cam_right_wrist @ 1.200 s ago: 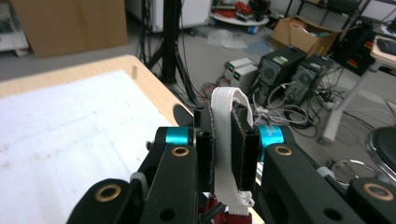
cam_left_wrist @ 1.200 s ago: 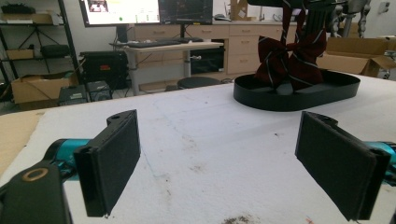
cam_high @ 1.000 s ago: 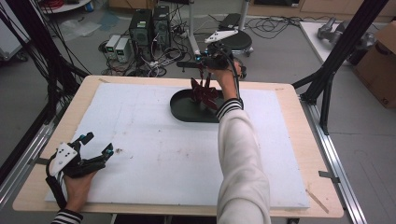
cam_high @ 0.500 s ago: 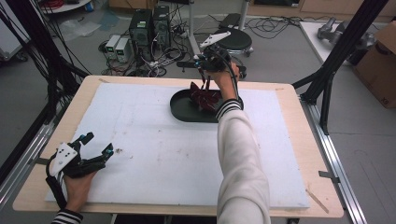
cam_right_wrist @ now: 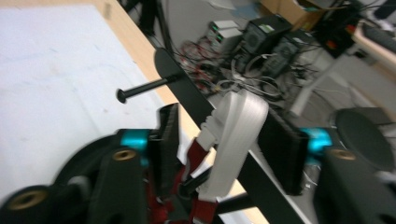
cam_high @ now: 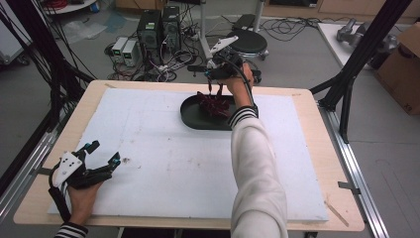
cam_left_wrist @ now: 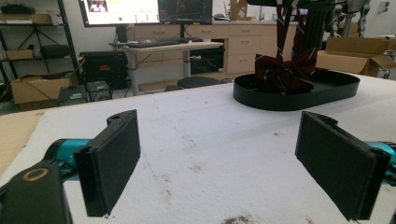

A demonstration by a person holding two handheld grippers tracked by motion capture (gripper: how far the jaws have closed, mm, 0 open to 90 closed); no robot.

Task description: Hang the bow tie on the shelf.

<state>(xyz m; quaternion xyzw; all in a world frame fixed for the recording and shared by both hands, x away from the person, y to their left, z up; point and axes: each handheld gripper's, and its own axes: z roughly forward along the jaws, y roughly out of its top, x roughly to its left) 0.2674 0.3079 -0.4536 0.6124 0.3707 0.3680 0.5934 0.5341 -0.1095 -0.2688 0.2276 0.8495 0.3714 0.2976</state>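
Worktop [cam_high: 307,198]: pale wood slab with a white foam sheet [cam_high: 163,163] over most of it; sheet is scuffed, with dark specks near the front left. Bare wood margin runs along all edges, and metal rails flank the left and right sides.

Room: grey floor, PC towers [cam_high: 158,27] and a cable tangle behind the far edge, round black stool [cam_high: 250,42] beyond it, black frame struts left and right, cardboard box far right.

Black oval tray [cam_high: 190,115] sits at far centre of the sheet, just short of the far edge. Dark red striped cloth [cam_high: 212,105] is bunched in it, with a strip hanging up from the pile toward the right claw [cam_high: 214,82].

Right claw hovers above the tray; its jaws have just been opening and now stand apart, with the cloth strip and a pale grey band between the pads, loose.

Left claw [cam_high: 101,161] rests at the front left corner, jaws wide apart, nothing between.

Centre, right and front of the sheet offer open room.
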